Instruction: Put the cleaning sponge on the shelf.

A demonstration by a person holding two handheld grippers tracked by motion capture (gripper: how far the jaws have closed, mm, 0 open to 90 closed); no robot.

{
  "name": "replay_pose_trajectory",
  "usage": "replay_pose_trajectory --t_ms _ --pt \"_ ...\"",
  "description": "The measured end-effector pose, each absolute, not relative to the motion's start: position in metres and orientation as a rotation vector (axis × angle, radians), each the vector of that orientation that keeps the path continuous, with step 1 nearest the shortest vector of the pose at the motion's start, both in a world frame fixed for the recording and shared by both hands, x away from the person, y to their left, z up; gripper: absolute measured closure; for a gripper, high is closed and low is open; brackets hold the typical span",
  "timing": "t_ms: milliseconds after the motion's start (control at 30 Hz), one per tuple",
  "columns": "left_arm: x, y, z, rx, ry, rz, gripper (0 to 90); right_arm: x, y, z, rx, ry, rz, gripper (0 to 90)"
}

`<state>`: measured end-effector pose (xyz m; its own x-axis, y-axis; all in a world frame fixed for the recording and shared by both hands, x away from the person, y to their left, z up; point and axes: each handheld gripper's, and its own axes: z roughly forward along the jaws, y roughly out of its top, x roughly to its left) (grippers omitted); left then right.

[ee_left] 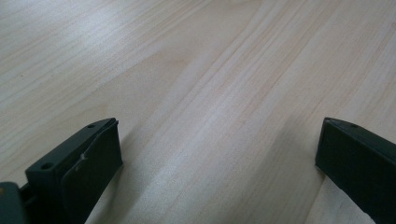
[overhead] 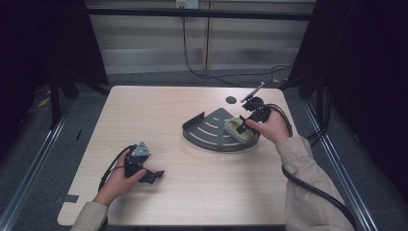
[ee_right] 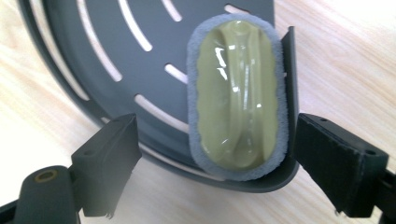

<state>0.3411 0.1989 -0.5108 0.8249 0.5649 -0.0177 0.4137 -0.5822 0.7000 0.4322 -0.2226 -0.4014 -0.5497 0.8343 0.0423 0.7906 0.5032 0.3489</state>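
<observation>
A dark grey quarter-round slotted tray [overhead: 207,132] sits right of the table's middle. In its right corner lies a scrubber [overhead: 238,129] with an olive plastic grip on a grey sponge pad, set against the tray's straight wall. My right gripper [overhead: 250,118] hovers just over it and is open. In the right gripper view the scrubber [ee_right: 236,93] lies in the tray [ee_right: 84,42], and the jaws of my right gripper [ee_right: 217,158] stand wide on either side of its near end, off it. My left gripper [overhead: 154,175] rests low at the table's front left. Bare wood shows between the jaws of my open left gripper [ee_left: 219,154].
A small dark round hole [overhead: 231,100] marks the tabletop behind the tray. A grey strip of tape [overhead: 69,198] sticks out at the table's front left corner. Black cables trail from both grippers, and dark frame posts stand at both sides.
</observation>
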Motion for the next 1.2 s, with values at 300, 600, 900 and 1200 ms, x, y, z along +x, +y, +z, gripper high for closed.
replay_pose_trajectory --t_ms 300,600,900,1200 --pt "0.341 0.199 -0.511 2.271 0.711 0.264 0.0 0.418 -0.223 -0.395 1.393 2.634 0.530 14.8" --pt "0.341 0.199 -0.511 2.269 0.714 0.259 0.0 0.402 -0.231 -0.389 1.374 2.618 0.581 14.9" --pt "0.341 0.199 -0.511 2.276 0.708 0.261 0.0 0.387 -0.247 -0.391 1.382 2.603 0.638 14.9" --pt "0.341 0.199 -0.511 2.276 0.709 0.261 0.0 0.368 -0.257 -0.403 1.365 2.634 0.620 14.9"
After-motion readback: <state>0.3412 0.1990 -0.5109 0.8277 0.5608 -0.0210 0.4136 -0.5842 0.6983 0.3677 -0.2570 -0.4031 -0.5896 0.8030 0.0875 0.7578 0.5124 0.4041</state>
